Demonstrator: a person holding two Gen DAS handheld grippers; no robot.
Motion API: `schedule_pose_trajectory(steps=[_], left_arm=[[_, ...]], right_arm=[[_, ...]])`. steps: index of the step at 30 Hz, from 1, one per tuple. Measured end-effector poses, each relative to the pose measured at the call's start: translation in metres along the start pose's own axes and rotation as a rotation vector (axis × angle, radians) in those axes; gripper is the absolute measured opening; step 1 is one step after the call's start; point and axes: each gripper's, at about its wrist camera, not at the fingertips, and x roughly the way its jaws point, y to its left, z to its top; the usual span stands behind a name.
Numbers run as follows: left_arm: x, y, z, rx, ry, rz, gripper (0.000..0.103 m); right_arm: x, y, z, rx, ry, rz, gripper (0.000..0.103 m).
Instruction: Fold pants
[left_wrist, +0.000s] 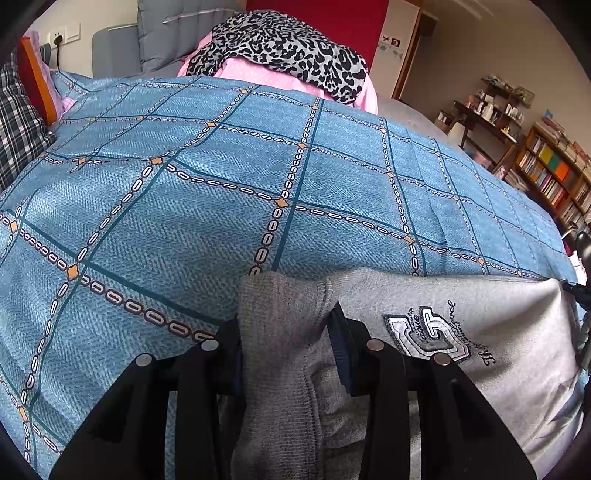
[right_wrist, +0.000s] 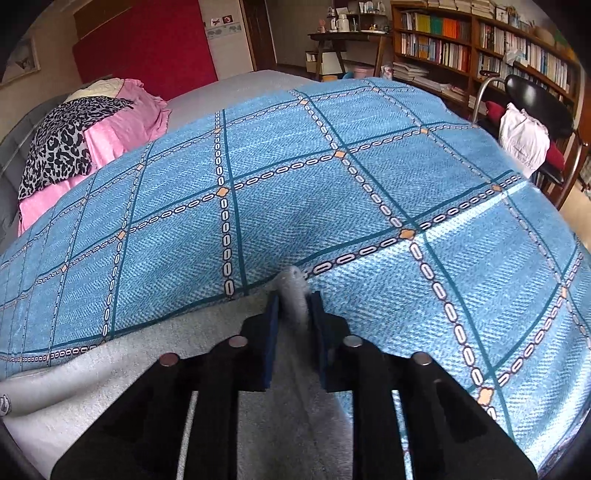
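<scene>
We saw the grey pants (left_wrist: 480, 332) spread flat on the blue checked bedspread (left_wrist: 221, 184). A stitched letter patch (left_wrist: 424, 332) faced up, and their ribbed cuff (left_wrist: 280, 314) was bunched upward.

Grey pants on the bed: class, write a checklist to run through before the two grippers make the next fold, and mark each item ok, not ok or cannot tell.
1. Left gripper shut on the pants, thick ribbed band: ok.
2. Right gripper shut on a thin edge of the pants: ok.
3. Pants lie on the blue bedspread: ok.
4. Bedspread ahead free of other things: ok.
5. Pile of clothes well away: ok.
6. Pants flat, legs aligned: cannot tell.
</scene>
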Motion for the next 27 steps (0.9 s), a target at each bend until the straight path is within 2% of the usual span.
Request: schedule_pose_trajectory(steps=[5,7,14,22,27], left_arm=[[-0.003,0.003,0.000,-0.010,-0.016,-0.014,0.037],[-0.006,0.004,0.001,-0.015,-0.025,-0.019,0.037],[-0.022,0.010,0.005,-0.071,-0.063,-0.062,0.037],[-0.077,0.007,0.004,-0.057,-0.138,-0.118,0.034],[-0.123,0.009,-0.007,-0.028,-0.184,-0.155,0.034]], right_arm=[[-0.038,-0.002,0.002,0.013,-0.076,0.003,0.012],[-0.056,-0.005,0.005,0.020,-0.106,-0.010,0.005],[-0.120,-0.012,-0.003,0.034,-0.183,0.020,0.005],[-0.205,-0.026,-0.029,0.052,-0.294,0.067,0.005],[-0.249,-0.044,-0.065,0.081,-0.346,0.097,0.005]])
